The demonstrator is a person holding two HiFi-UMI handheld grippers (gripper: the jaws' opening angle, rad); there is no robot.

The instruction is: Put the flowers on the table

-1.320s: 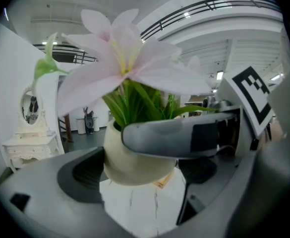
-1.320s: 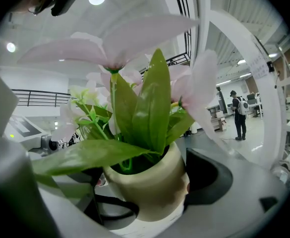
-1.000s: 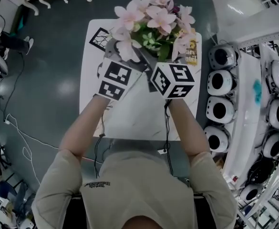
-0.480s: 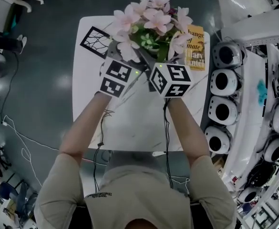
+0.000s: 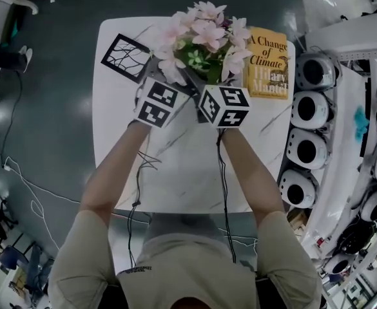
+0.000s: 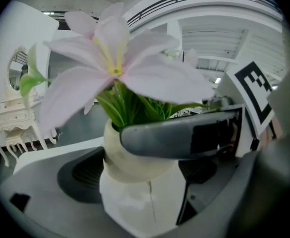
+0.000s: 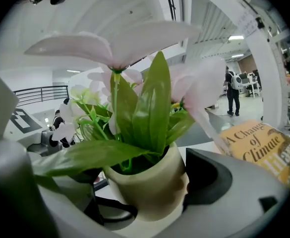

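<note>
Pot [image 7: 152, 180] of pink flowers [image 5: 204, 34], cream ceramic, clamped by left gripper [image 6: 140, 182] and right gripper [image 7: 149, 202]. Uneven release may tip it onto yellow paperback book [image 5: 267, 60].

The shirt [image 5: 182, 262] is beige, short-sleeved (dark chest print); grey left tongs [image 6: 144, 182] and right tongs [image 7: 149, 188] bear black-and-white marker cubes [image 5: 225, 105].
</note>
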